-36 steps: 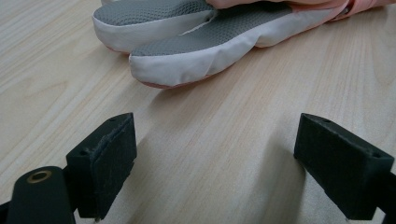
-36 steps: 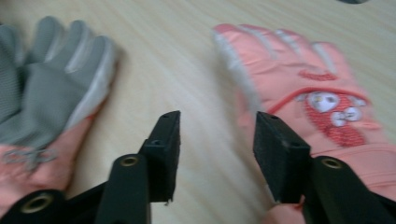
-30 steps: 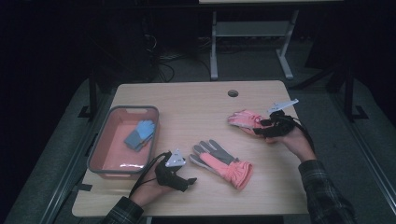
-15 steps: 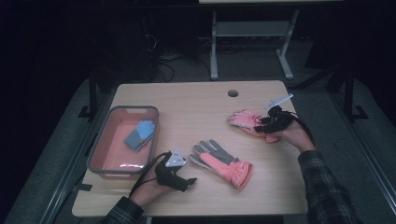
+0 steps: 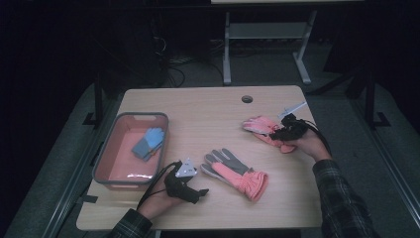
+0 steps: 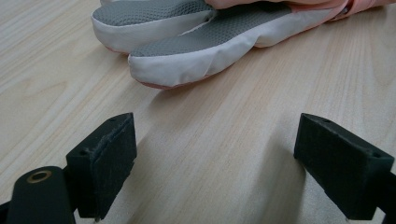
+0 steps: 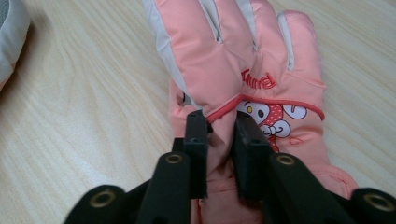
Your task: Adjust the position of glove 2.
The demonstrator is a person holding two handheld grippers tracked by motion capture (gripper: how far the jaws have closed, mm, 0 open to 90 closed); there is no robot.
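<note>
Left tongs (image 5: 200,192): near edge of worktop (image 5: 208,111), jaws spread wide, empty; fingertips of grey-palmed glove (image 6: 187,56) lie just ahead, likely lined up for a grasp.
Grey-palmed glove: flat at mid-worktop, coral cuff toward person.
Right tongs (image 7: 220,135): pinched onto a fold of pink glove (image 7: 243,79) at right side.
Tub (image 5: 148,118): far left, holds blue glove (image 5: 147,143); path between unobstructed.
</note>
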